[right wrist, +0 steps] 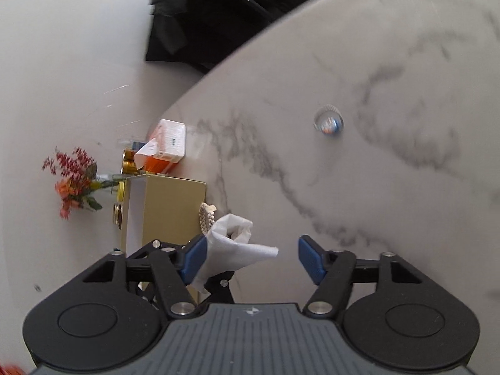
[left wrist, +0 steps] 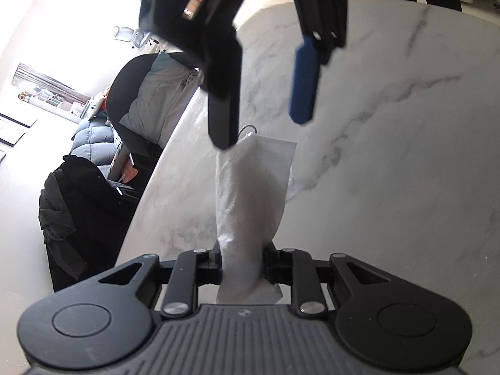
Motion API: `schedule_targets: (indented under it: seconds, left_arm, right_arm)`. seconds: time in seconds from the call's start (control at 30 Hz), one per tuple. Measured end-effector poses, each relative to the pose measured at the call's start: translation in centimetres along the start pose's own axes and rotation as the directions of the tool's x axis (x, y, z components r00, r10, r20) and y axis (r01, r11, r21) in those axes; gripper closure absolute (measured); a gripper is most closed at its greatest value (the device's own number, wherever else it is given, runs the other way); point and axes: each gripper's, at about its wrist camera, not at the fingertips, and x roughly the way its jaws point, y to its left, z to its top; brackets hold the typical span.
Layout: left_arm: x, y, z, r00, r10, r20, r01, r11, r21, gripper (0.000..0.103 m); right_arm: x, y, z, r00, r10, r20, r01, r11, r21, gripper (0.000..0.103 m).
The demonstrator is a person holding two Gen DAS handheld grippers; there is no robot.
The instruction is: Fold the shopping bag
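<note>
Marble table [right wrist: 390,187] holds a gold box [right wrist: 168,209]; flowers [right wrist: 73,181] beside it.

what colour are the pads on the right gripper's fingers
Blue pads on black fingers, clearest in the right wrist view.

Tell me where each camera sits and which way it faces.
Left wrist: on the left claw, facing along the bag it clamps, over the marble table; the right claw hangs open ahead.
Right wrist: on the right claw, facing down at the table; jaws apart.
Shared: bag, table.
</note>
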Motion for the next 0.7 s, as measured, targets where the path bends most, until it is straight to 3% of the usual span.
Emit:
schedule_targets:
  seconds: [0.13,0.2,0.33,0.43,0.47,0.6,0.7]
  left_arm:
    - [0.2,-0.7,-0.9,1.000,0.026,0.002,-0.026,1.000,0.015,0.082]
    - [0.4,-0.7,-0.8,1.000,0.023,0.010,-0.023,1.000,0.006,0.082]
    - [0.9,-0.2,-0.6,1.000,0.011,0.011,-0.010,0.999,-0.033,0.082]
    - [0.8,0.0,-0.4,1.000,-0.006,0.021,0.007,0.998,-0.067,0.082]
    - [0.7,0.2,-0.4,1.000,-0.014,0.021,0.016,0.996,-0.088,0.082]
    - [0.8,2.0,-0.7,0.997,-0.079,0.012,0.080,0.967,-0.242,0.082]
    - [0.7,2.5,-1.3,0.993,-0.117,0.006,0.114,0.949,-0.293,0.082]
  right_arm:
    - [0.9,-0.5,0.5,0.998,0.048,-0.048,-0.039,0.983,0.180,0.055]
    - [1.8,0.0,0.7,0.998,0.001,-0.061,0.009,0.987,0.161,0.052]
    - [2.9,0.2,0.6,0.998,0.034,-0.055,-0.022,0.981,0.193,0.052]
    - [3.4,0.3,0.3,0.999,0.028,-0.035,-0.021,0.984,0.180,0.061]
    - [3.5,0.3,0.2,0.999,0.033,-0.026,-0.028,0.983,0.179,0.069]
    - [3.8,0.7,-0.2,0.999,0.050,-0.001,-0.049,0.991,0.124,0.074]
    - [4.5,0.3,-0.4,0.997,0.082,-0.005,-0.081,0.989,0.127,0.074]
